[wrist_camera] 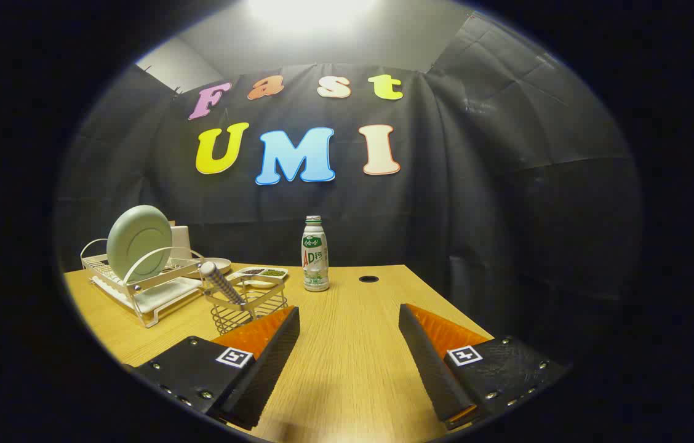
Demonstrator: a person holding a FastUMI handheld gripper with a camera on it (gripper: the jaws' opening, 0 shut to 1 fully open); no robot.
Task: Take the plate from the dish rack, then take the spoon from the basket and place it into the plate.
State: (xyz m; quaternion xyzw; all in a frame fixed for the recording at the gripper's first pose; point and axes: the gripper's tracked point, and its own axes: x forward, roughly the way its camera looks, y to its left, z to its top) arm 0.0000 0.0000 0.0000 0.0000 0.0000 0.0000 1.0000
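A pale green plate (pixel 138 242) stands upright on edge in a white wire dish rack (pixel 138 288) at the far left of the wooden table. To the right of the rack is a small wire basket (pixel 247 307), and a spoon's handle (pixel 222 283) sticks up out of it, leaning left. My gripper (pixel 349 314) hovers above the table, open, with bare wood between its fingers. The basket is just ahead of the left finger (pixel 276 344), partly behind its tip. The plate and rack lie further off, beyond that finger to the left.
A white drink bottle (pixel 315 253) stands on the table beyond the fingers. A shallow divided dish (pixel 263 272) and a small white plate (pixel 219 263) sit behind the basket. A round cable hole (pixel 368 279) marks the tabletop. The table's right edge (pixel 445 295) runs beside the right finger.
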